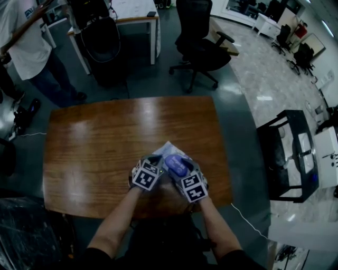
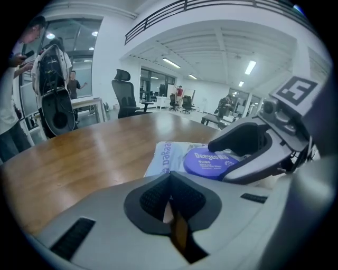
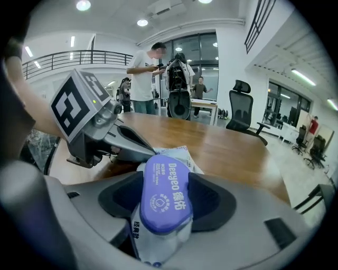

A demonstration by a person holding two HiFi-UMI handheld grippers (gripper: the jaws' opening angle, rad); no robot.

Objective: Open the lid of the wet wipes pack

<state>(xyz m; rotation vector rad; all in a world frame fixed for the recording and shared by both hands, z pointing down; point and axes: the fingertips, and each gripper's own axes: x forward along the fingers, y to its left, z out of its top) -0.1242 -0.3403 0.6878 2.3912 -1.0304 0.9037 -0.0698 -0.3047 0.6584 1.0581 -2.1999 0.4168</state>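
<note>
- left gripper [image 2: 171, 199]: jaws closed together, empty, just beside the pack.
- wet wipes pack [image 1: 168, 148]: near the front edge of the table [image 1: 105, 147], purple lid [image 3: 165, 192] down.
- right gripper [image 3: 163, 199]: jaws clamped on the pack's sides.

One wet wipes pack [image 1: 167, 149] with one purple lid [image 3: 165, 192]. Two grippers, the left gripper [image 1: 156, 160] and the right gripper [image 1: 179, 167], each with two jaws. One wooden table [image 1: 105, 153]. Close behind the table: one black office chair [image 1: 203, 47], one white desk [image 1: 137, 16], one standing person [image 1: 26, 47].
</note>
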